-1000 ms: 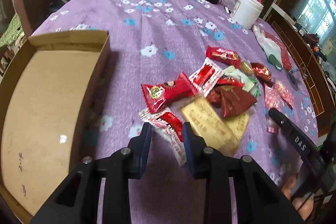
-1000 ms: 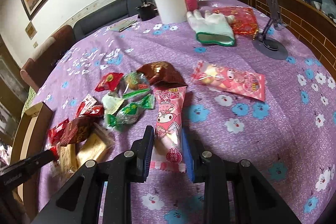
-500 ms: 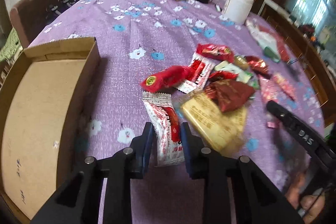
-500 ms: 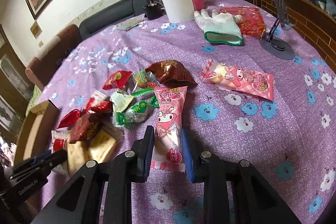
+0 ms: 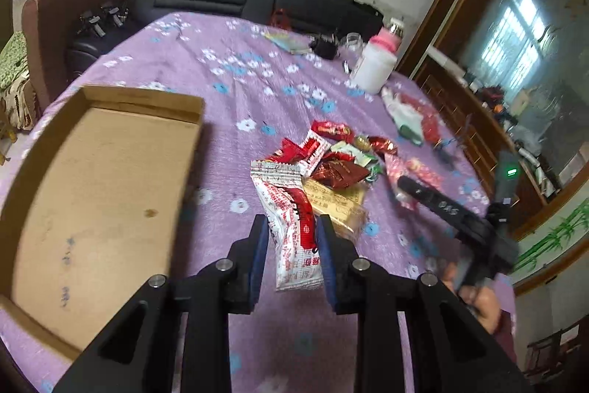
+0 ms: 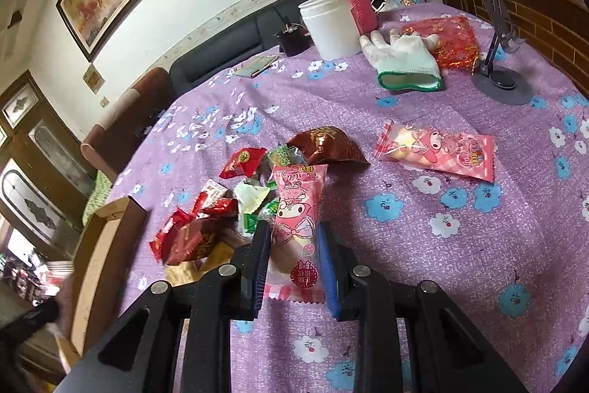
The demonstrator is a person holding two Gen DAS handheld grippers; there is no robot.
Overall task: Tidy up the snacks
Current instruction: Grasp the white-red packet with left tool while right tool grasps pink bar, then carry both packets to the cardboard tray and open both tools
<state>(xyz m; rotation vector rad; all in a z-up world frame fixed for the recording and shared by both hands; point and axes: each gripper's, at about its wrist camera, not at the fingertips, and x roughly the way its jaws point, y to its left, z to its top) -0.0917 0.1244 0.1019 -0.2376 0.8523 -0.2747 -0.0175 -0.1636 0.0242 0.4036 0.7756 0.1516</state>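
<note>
Left tool (image 5: 291, 238) view alone shows cardboard box's (image 5: 110, 172) bare floor.

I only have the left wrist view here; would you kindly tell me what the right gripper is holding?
Observer: The right gripper is shut on a pink cartoon snack packet.
Operator: Thank you. Is there another packet like it?
Observer: Yes, a second pink packet lies flat on the purple tablecloth, apart from the pile.
Operator: Anything standing beyond it?
Observer: A dark phone stand stands upright beside a white glove.
</note>
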